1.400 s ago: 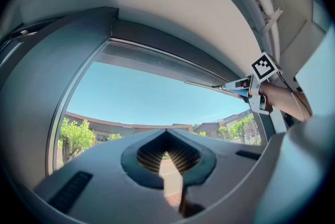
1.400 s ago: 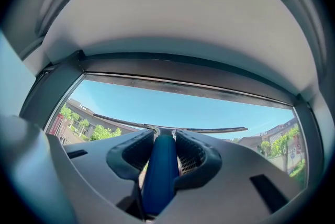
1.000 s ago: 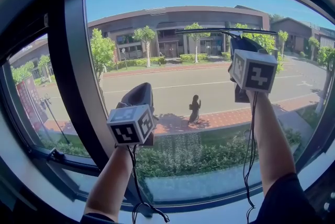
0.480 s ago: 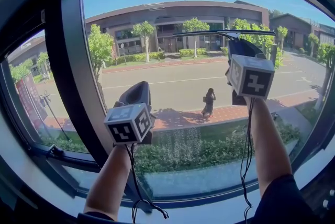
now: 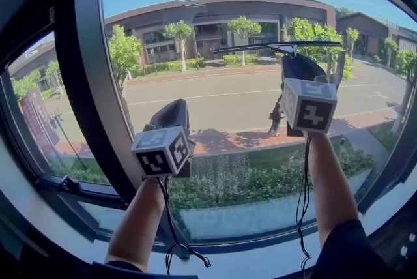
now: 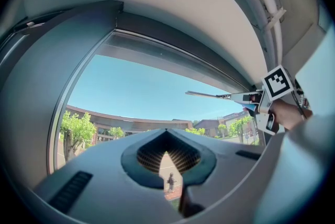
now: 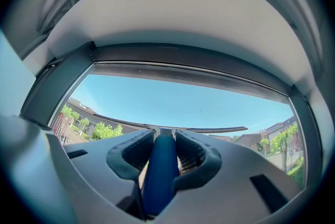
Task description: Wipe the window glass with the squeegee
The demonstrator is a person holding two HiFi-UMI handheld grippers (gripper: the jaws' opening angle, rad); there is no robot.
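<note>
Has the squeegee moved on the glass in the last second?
Yes. The squeegee has come down slightly: in the head view, the gap between its blade and the top of the window frame is wider than before.

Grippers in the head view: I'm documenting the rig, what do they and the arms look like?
The left gripper and right gripper have grey bodies, dark ribbed jaw pads, and a white cube with black square markers. A black cable hangs from each. Forearms bare; dark short sleeves.

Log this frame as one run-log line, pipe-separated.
right hand-held gripper: shut on squeegee handle | blade: horizontal, high on window glass | left hand-held gripper: shut, empty, held lower
</note>
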